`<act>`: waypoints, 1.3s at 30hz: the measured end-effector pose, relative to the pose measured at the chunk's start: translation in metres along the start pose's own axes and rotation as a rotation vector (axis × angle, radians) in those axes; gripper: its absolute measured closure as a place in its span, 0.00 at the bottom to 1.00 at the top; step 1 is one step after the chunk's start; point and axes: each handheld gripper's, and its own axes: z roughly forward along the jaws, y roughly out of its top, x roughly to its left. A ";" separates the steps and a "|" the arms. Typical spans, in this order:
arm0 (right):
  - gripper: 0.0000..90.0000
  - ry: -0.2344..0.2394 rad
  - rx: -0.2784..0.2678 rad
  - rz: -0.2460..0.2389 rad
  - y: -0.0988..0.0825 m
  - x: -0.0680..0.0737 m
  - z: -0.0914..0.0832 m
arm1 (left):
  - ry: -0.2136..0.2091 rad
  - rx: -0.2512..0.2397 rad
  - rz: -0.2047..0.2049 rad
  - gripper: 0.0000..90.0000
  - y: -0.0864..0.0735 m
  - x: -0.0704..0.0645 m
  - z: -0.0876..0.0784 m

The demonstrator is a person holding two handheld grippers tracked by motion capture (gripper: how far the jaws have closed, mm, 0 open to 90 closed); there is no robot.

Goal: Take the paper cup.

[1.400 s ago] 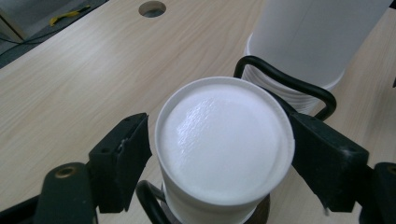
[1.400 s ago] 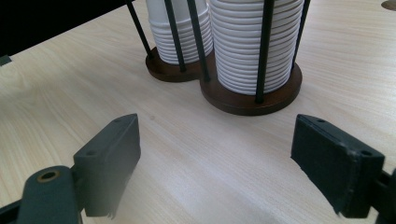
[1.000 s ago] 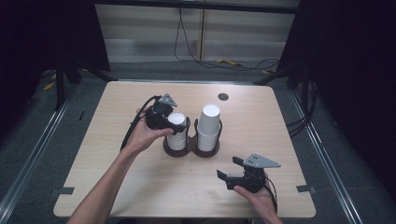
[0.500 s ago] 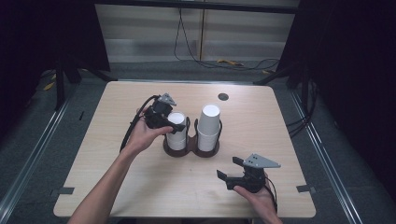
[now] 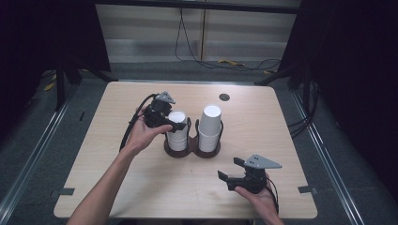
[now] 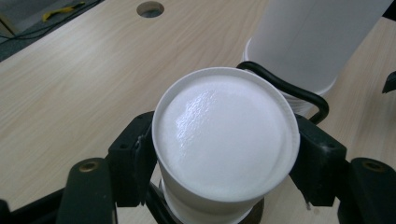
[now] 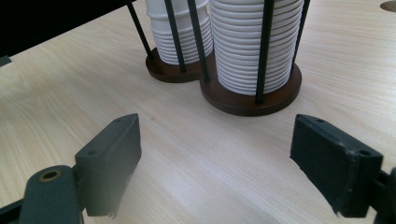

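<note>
Compared with a second ago, very little has moved: my left gripper (image 5: 165, 117) was already at the shorter cup stack and it sits in the same spot now, perhaps a touch lower around the top cup. I read that as the approach being finished and the grasp settled, so the next thing I expect to do is lift that cup off the stack.

Starting at the left, in the left gripper view the two black jaws stand at about nine and three o'clock of the top cup (image 6: 225, 140), which is upside down with its flat white bottom facing me. Both pads press against its wall, so the gripper is closed on that cup at roughly cup width. The cup is still seated on the left stack (image 5: 177, 132) inside the cup holder (image 5: 192, 151), whose black wire loop (image 6: 299, 91) passes just behind it. At one o'clock from the held cup rises the taller right stack (image 5: 210, 123), close but not touching.

Moving right, the right gripper (image 5: 233, 174) rests near the table's (image 5: 108, 159) front edge, at about five o'clock from the holder and well apart from it. In the right gripper view its jaws are spread wide with nothing but bare wood between them, and the holder's brown base (image 7: 250, 95) lies ahead at twelve o'clock. It holds and touches nothing; I judge it is waiting.
</note>
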 end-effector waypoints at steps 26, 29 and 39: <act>0.18 0.001 0.001 -0.004 0.000 0.000 0.002 | 0.007 -0.084 0.009 0.36 0.008 -0.004 -0.023; 0.18 0.000 0.000 0.002 0.000 0.000 0.002 | 0.008 -0.092 0.007 0.36 0.008 -0.004 -0.027; 0.18 0.000 0.003 -0.002 0.000 0.000 0.002 | 0.010 -0.127 0.005 0.36 0.010 -0.005 -0.035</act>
